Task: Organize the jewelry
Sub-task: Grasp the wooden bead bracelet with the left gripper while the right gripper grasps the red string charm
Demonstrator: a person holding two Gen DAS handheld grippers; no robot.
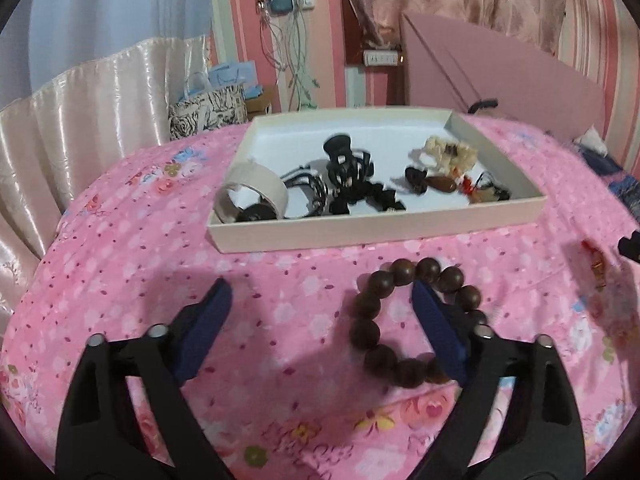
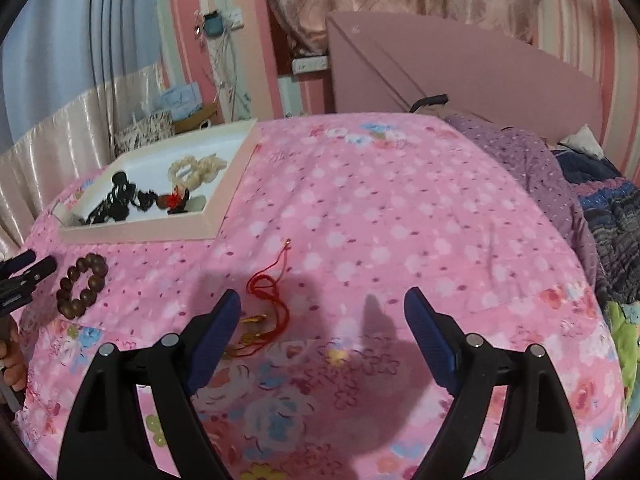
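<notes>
We hold our left gripper [image 1: 320, 292] spread wide above the pink floral bedspread [image 1: 140, 264], nothing pinched between its blue pads. The wooden bead bracelet [image 1: 416, 320] lies flat on the bed around the tip of the right-hand finger [image 1: 436, 328]; whether that pad touches the beads we cannot tell. At twelve o'clock from the bracelet sits the shallow white tray [image 1: 360, 228], holding black hair clips [image 1: 348, 176], a white band [image 1: 252, 192] at its nine o'clock end and a cream beaded piece [image 1: 444, 152] toward three o'clock.

Our right gripper [image 2: 322, 304] is likewise spread and empty. A red cord necklace [image 2: 272, 300] lies loose on the bedspread just beside its left finger [image 2: 216, 332], at about ten o'clock from the gap. Tray and bracelet lie farther toward nine and ten o'clock.
</notes>
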